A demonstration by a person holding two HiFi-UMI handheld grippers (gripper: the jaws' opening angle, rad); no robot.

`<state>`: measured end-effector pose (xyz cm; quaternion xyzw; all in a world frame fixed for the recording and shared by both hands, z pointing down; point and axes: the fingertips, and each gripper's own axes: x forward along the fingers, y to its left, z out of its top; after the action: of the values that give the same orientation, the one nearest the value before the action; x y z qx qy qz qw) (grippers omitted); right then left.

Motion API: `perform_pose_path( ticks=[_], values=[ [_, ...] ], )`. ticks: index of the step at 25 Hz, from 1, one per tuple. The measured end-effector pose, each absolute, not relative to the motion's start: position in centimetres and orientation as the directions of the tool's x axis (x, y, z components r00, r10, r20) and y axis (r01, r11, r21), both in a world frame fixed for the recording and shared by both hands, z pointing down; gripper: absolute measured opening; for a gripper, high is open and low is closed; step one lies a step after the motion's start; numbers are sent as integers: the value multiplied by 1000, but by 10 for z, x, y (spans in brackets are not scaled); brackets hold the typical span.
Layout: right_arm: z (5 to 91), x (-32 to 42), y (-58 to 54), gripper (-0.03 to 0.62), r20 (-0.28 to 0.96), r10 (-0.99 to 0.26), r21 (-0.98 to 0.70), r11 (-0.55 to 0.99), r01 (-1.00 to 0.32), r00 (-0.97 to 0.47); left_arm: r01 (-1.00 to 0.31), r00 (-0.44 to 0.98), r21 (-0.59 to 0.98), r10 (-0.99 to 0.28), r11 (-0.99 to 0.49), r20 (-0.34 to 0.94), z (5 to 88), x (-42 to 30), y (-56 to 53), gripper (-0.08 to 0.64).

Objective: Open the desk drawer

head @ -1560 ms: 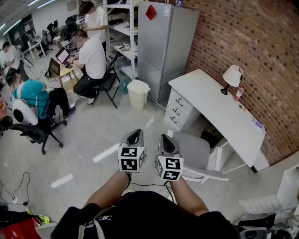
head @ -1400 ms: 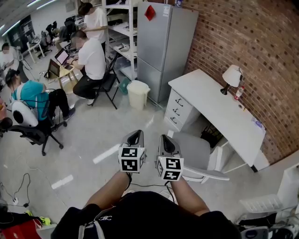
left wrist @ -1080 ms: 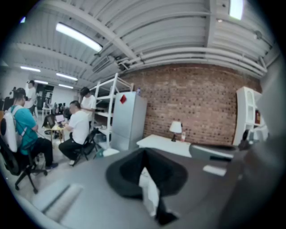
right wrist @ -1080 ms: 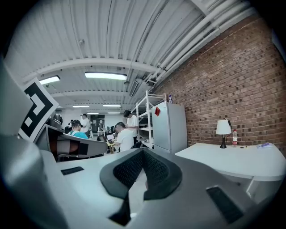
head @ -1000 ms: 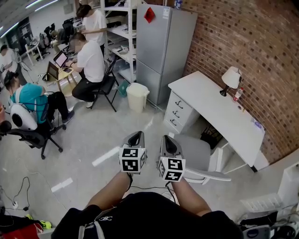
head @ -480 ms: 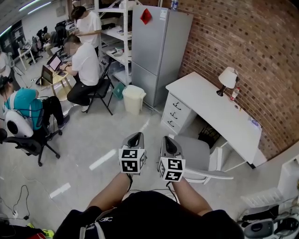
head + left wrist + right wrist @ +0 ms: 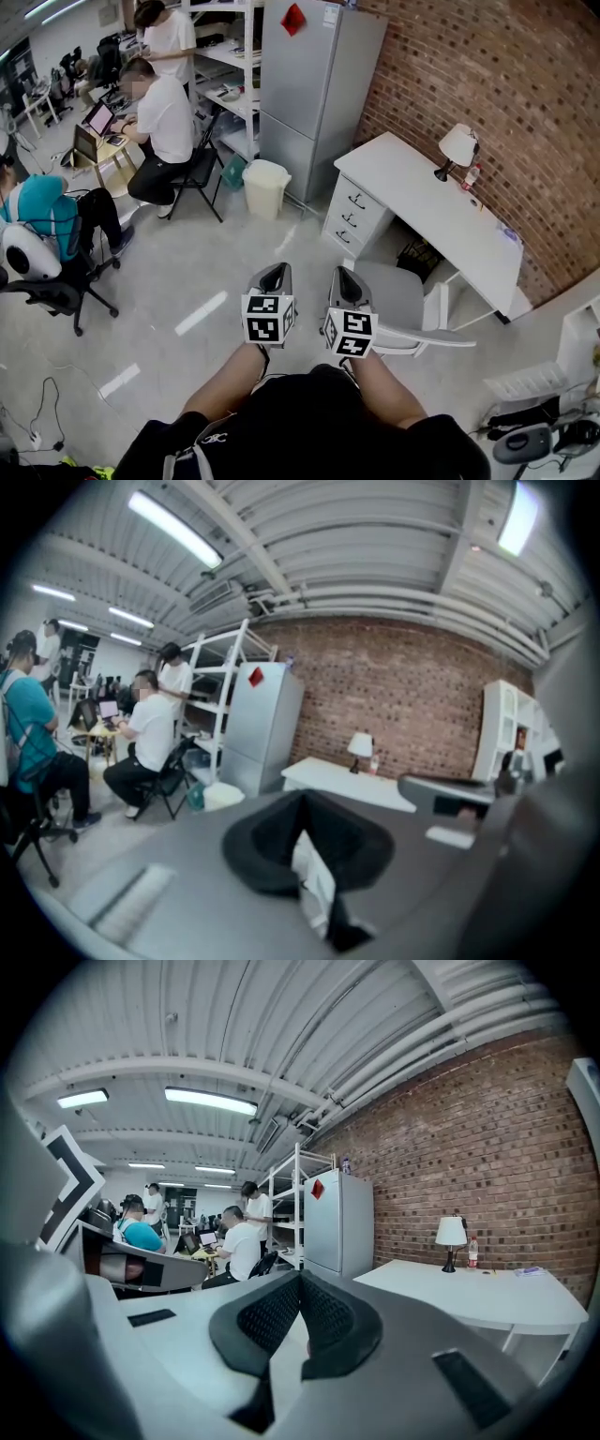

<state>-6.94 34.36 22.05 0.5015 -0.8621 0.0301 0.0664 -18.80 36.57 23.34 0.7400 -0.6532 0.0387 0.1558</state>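
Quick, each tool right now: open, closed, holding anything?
Left tool: closed, holding nothing.
Right tool: closed, holding nothing.

The long white rectangular desk stands just right of the tall grey refrigerator, one short end turned toward it. Under that near end is a stack of three white drawers, one above another, each with a small dark handle. All three are pushed in, their fronts flush.
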Motion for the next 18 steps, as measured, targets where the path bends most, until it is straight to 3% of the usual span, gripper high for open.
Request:
perform_pose_path(
  ticks=[18],
  values=[
    [207, -46, 215, -2, 69, -918, -21, 389, -921, -390, -980, 171, 148, -950, -135, 261, 244, -195, 272, 0]
  ],
)
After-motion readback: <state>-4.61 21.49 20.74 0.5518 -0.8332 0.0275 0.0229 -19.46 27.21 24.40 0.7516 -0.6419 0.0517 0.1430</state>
